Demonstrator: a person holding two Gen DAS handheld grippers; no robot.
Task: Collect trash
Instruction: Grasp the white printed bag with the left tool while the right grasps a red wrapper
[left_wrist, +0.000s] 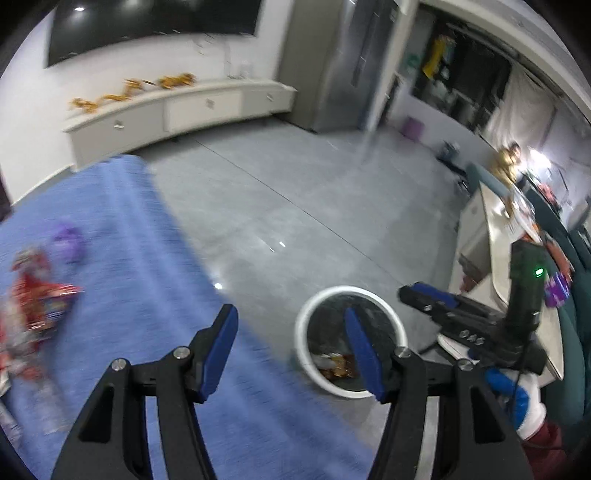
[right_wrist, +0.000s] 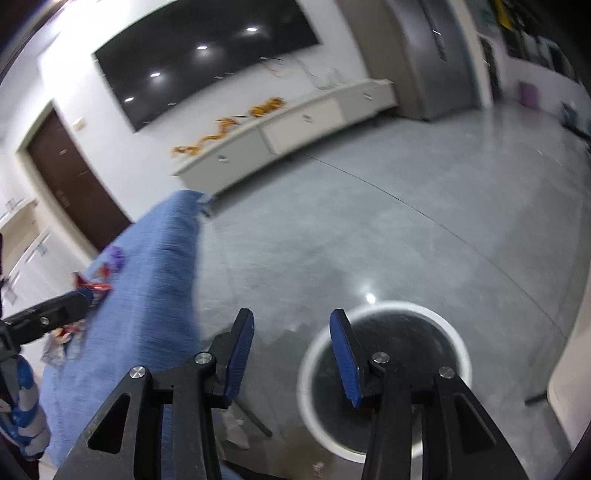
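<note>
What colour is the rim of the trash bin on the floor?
White; the bin inside is dark. Best seen in the right wrist view.

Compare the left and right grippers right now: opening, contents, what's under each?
Opening: the left gripper has its jaws spread wider than the right gripper.
Below: the left gripper straddles the blue cloth's edge and the white-rimmed bin; the right gripper sits over bare floor and that bin.
View: only the left wrist view shows wrappers inside the bin.
Shared: both are open, empty, with blue pads.
</note>
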